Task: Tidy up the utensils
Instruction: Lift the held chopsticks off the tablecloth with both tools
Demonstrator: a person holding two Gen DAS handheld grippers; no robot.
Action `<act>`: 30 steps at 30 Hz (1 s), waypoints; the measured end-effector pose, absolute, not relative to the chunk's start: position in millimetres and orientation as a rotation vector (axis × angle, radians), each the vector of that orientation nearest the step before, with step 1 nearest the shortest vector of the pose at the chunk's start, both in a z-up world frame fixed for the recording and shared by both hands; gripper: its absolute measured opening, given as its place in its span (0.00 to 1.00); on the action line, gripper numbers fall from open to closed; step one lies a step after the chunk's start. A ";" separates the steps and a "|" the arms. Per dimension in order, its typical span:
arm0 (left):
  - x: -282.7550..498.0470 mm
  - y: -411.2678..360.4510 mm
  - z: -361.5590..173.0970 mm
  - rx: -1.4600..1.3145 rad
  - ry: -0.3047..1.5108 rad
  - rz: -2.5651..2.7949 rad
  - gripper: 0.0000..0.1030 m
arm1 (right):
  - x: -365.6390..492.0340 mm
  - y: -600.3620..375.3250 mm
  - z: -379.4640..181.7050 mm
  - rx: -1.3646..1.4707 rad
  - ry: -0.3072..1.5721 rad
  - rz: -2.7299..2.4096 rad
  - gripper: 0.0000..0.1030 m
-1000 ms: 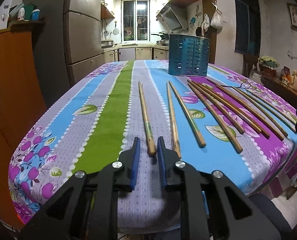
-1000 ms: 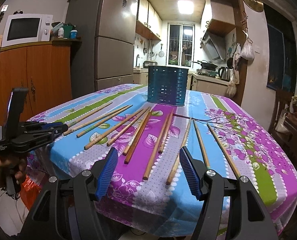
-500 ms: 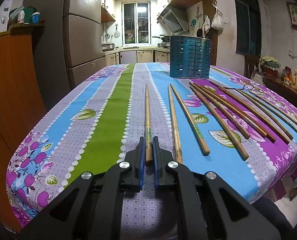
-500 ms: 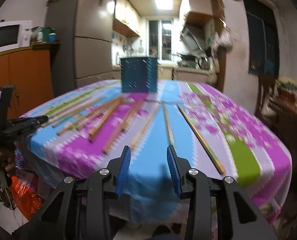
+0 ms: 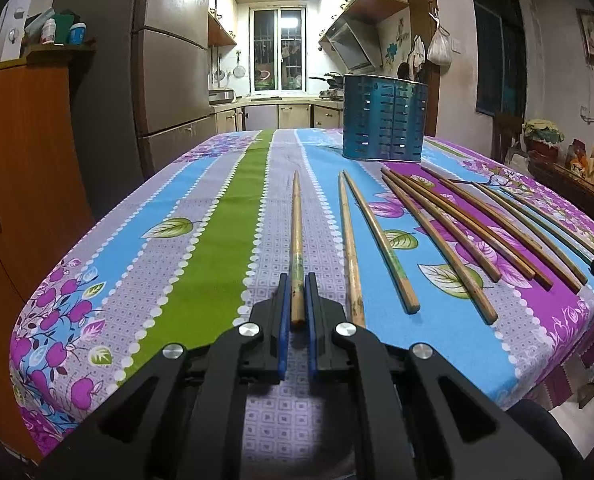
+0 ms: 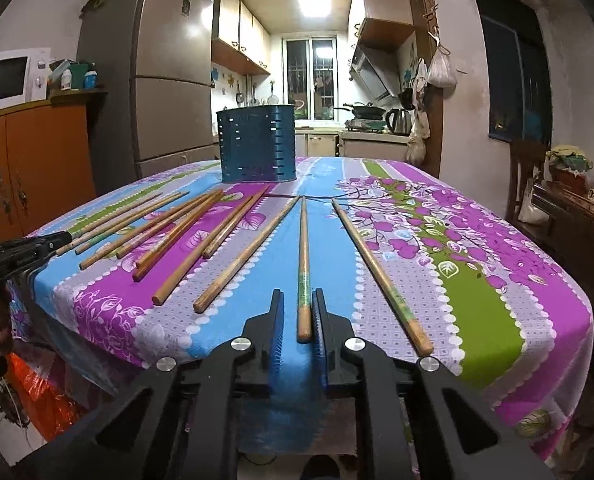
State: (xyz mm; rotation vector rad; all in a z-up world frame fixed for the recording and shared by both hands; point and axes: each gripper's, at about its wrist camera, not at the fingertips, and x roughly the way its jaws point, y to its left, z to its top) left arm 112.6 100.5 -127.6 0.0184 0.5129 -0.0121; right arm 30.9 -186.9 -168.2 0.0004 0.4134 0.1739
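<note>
Left gripper (image 5: 295,280) is clamped on the near end of one chopstick (image 5: 296,240) lying on the tablecloth (image 5: 201,248). Right gripper (image 6: 298,300) is closing w/ another chopstick (image 6: 304,264) between its pads, small gap left (not pinched yet). Other sticks lie alongside; blue holder (image 6: 257,144) stands at the table's far end.

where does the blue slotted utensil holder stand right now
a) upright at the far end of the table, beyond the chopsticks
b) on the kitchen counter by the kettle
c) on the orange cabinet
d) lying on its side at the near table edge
a: the blue slotted holder stands upright on the striped tablecloth at the far end, past the tips of the chopsticks laid out on the cloth.
</note>
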 end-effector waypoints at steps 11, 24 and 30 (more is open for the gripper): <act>107.8 96.9 -131.6 0.022 0.474 0.013 0.05 | 27.9 -190.0 -171.4 0.023 0.376 0.178 0.09; 93.4 97.2 -104.8 0.025 0.402 0.017 0.05 | 19.9 -188.8 -140.2 0.025 0.328 0.196 0.08; 84.3 90.1 -68.1 0.060 0.310 0.007 0.05 | 16.0 -185.8 -98.6 -0.009 0.265 0.214 0.08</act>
